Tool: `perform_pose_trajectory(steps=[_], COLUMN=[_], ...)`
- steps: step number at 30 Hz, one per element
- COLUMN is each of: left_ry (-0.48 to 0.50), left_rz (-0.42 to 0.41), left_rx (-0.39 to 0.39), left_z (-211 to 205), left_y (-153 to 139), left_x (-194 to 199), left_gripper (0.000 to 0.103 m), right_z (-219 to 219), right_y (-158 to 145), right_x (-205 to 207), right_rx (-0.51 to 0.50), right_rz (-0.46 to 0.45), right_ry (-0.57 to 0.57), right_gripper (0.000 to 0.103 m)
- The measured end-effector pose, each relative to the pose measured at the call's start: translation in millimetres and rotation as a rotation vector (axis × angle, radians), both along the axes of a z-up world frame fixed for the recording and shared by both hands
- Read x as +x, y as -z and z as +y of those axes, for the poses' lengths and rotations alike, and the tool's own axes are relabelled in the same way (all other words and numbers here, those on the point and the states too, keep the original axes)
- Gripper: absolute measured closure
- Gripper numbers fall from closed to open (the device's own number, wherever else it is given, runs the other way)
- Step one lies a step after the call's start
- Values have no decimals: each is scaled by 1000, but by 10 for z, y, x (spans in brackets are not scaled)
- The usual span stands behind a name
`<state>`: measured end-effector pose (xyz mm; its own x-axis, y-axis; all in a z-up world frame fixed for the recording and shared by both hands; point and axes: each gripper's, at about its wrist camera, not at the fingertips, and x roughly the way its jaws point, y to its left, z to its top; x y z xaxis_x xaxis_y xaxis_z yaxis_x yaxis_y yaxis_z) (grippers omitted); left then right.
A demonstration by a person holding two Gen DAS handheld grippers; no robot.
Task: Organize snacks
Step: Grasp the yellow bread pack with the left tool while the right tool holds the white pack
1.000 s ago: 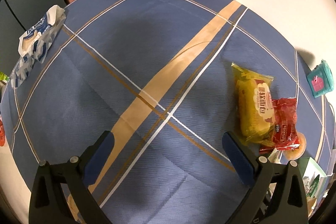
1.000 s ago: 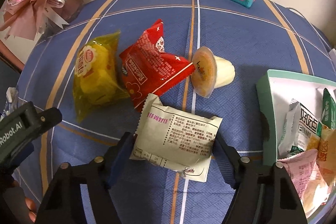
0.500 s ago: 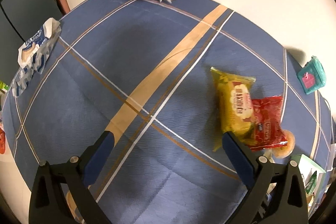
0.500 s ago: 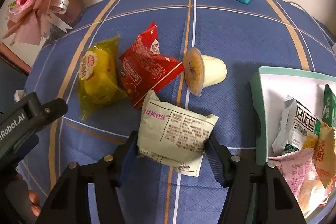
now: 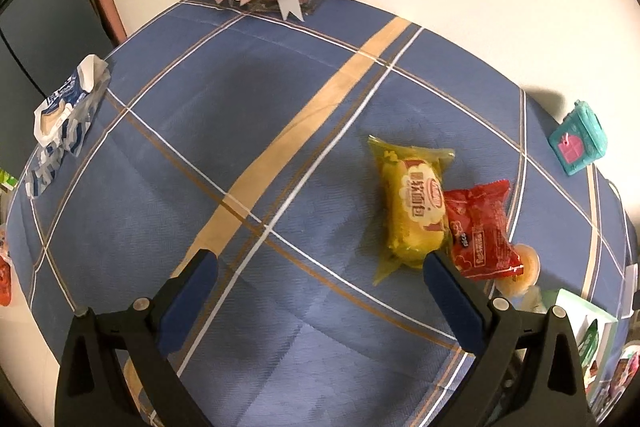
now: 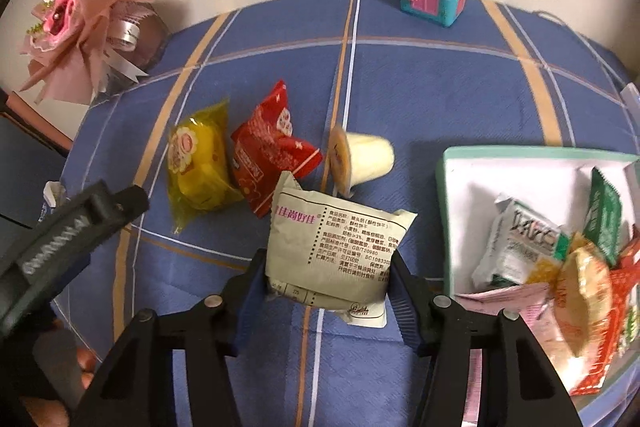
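Lifted off cloth: beige packet (image 6: pixel 336 247), right jaws closing

My right gripper (image 6: pixel 326 285) is closing on the beige snack packet (image 6: pixel 336 247): a second ago its fingers (image 6: pixel 252 287) stood clear on either side of it, and now they press its two edges. The packet has come up off the tabletop (image 6: pixel 420 87); its top edge now overlaps the corner of the red packet (image 6: pixel 272 155), and its shadow falls on the cloth below. The whole spread looks smaller and farther from the right camera. In my left view the yellow packet (image 5: pixel 416 207) has slid from the right edge toward the middle, so it now sits just above the right finger (image 5: pixel 452 303).
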<state>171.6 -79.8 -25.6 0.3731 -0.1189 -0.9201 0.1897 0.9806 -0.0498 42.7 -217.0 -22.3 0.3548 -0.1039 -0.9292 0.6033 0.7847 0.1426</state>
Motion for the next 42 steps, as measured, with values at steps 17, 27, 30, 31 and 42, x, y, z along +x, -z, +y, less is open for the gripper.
perform_pose_trajectory(steps=[17, 27, 30, 31, 42], left_ry=[80, 124, 126, 123, 97], left_rz=[-54, -94, -81, -75, -30], left_rx=[-140, -195, -196, -195, -231], left_z=[-288, -339, -348, -349, -278], left_y=[163, 221, 265, 278, 226], left_x=[42, 109, 110, 112, 106], left_gripper=[8, 25, 36, 40, 67], right_z=[-247, -278, -279, -279, -281], right_y=[-107, 4, 1, -4, -49], right_x=[-87, -71, -78, -81, -100], right_rx=[-83, -63, -63, -63, -57], right_rz=[-32, -15, -15, -16, -25], right_ry=[76, 77, 81, 82, 80], right_gripper=[43, 43, 43, 43, 43])
